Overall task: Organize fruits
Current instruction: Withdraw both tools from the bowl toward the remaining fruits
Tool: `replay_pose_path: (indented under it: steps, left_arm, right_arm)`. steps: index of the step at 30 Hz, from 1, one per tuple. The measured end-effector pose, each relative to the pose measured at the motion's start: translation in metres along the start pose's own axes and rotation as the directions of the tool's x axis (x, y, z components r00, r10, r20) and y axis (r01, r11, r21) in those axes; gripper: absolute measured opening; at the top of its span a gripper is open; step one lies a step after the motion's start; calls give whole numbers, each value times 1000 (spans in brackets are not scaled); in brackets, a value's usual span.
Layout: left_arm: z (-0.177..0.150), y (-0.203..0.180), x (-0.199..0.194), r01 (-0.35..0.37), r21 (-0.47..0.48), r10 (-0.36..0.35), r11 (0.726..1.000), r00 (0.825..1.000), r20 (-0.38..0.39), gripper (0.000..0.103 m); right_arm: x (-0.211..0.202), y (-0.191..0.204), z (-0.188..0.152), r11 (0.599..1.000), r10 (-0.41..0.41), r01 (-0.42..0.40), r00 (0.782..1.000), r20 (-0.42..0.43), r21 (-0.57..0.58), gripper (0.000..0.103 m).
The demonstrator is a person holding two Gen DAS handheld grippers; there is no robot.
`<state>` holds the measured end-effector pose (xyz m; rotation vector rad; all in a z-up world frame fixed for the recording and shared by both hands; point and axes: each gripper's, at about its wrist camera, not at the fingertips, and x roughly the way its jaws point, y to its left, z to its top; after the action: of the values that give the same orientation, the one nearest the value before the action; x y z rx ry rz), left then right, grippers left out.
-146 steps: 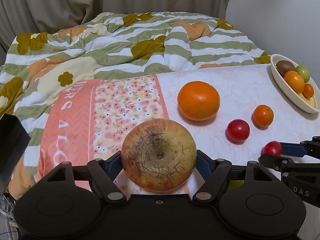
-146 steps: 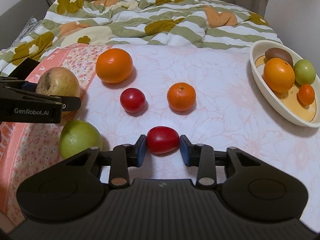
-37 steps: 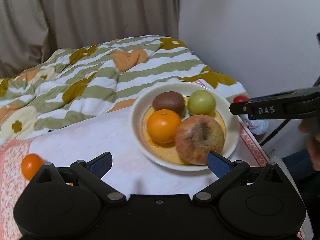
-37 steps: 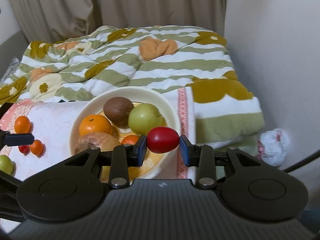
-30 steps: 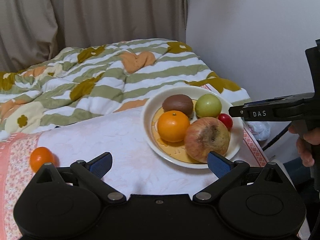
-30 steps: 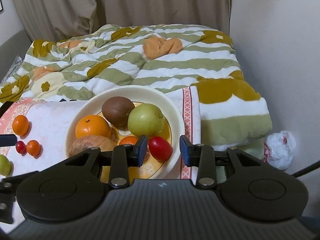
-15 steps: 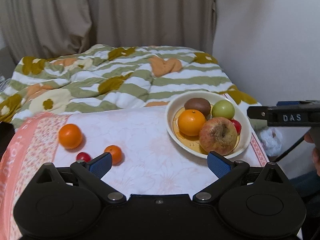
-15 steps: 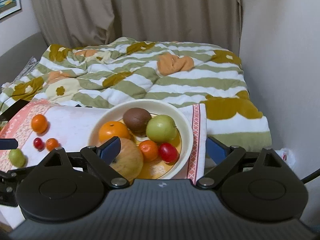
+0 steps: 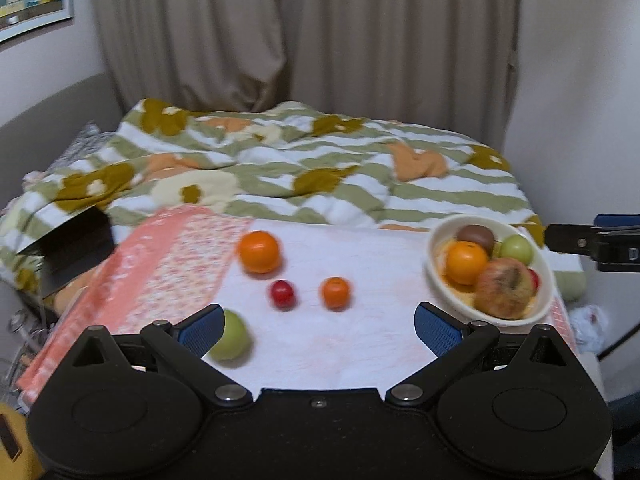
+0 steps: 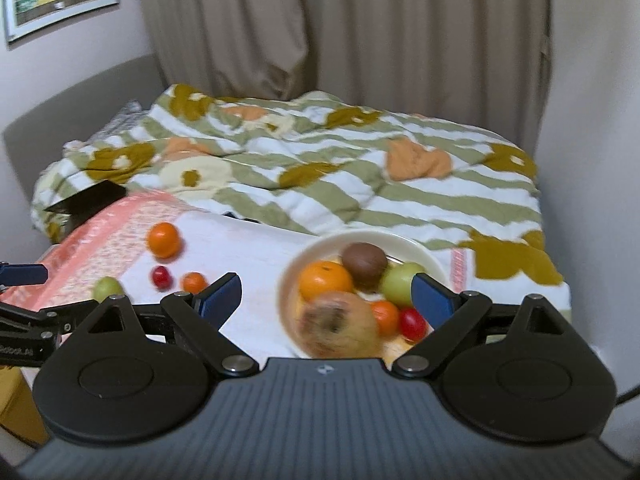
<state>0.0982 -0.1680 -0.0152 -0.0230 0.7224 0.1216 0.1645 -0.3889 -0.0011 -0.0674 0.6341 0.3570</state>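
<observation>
A white bowl (image 9: 440,280) at the table's right holds a kiwi (image 9: 475,235), an orange (image 9: 466,261), a green fruit (image 9: 517,249), a russet apple (image 9: 505,288) and a red tomato (image 10: 413,323). On the cloth lie a large orange (image 9: 259,251), a small red tomato (image 9: 283,293), a small orange (image 9: 336,292) and a green fruit (image 9: 232,338). My left gripper (image 9: 318,326) is open and empty, above the table's near edge. My right gripper (image 10: 326,294) is open and empty, above and just short of the bowl (image 10: 292,280).
A striped floral quilt (image 9: 280,168) covers the bed behind the table. A black box (image 9: 76,244) sits at the left edge. A wall stands close on the right, curtains at the back. A white crumpled bag (image 9: 588,320) lies on the floor at right.
Both grippers let go of their fruit in the bowl, the apple and the red tomato, and opened. Both have since pulled back and up; the left view swung left over the loose fruit.
</observation>
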Motion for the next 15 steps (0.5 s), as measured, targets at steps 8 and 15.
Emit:
replay_pose_path:
  steps: [8,15]
  left_arm:
    - [0,44,3,-59,-8,59,998,998,-5,103]
    - [2,75,30,-14,55,16,998,999,-44,103]
  right_arm:
    - [18,47,14,995,68,-68,998,-8,-73,103]
    - [55,87,20,993,80,-85,995,-57,-85,103]
